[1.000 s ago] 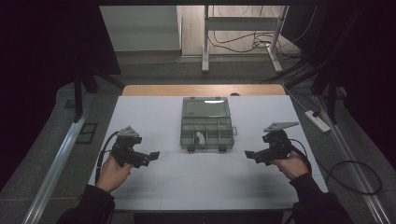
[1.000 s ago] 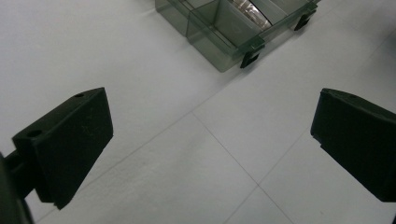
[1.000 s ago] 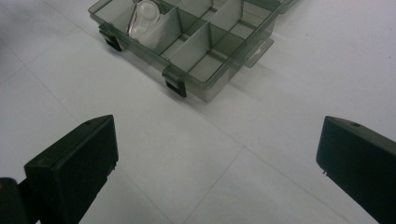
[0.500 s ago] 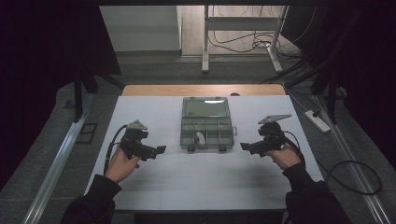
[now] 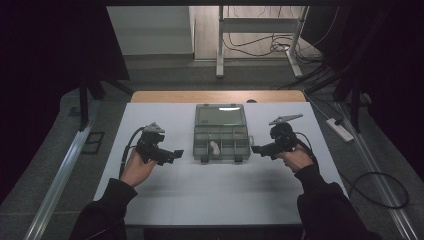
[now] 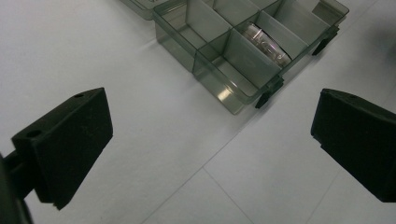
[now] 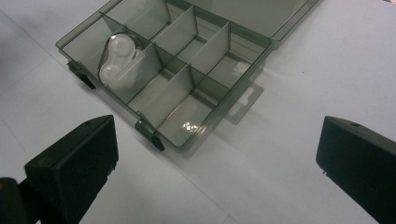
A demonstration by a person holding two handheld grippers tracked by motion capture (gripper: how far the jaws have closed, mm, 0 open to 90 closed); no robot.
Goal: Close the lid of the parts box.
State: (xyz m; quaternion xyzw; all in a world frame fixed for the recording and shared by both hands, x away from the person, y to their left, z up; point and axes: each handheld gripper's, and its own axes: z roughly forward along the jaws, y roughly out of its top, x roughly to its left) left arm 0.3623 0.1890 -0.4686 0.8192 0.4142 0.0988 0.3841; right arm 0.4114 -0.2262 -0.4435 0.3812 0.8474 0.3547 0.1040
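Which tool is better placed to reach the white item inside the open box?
Probably the left tool: the white rounded item sits in a front compartment left of centre in the open smoky transparent plastic compartment box. The right tool is equally open, slightly farther.

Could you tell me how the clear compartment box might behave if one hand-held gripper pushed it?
The compartment box looks thin, hard plastic and nearly empty, so probably light and likely to slide on the smooth white table. Its open lid may flex or swing.
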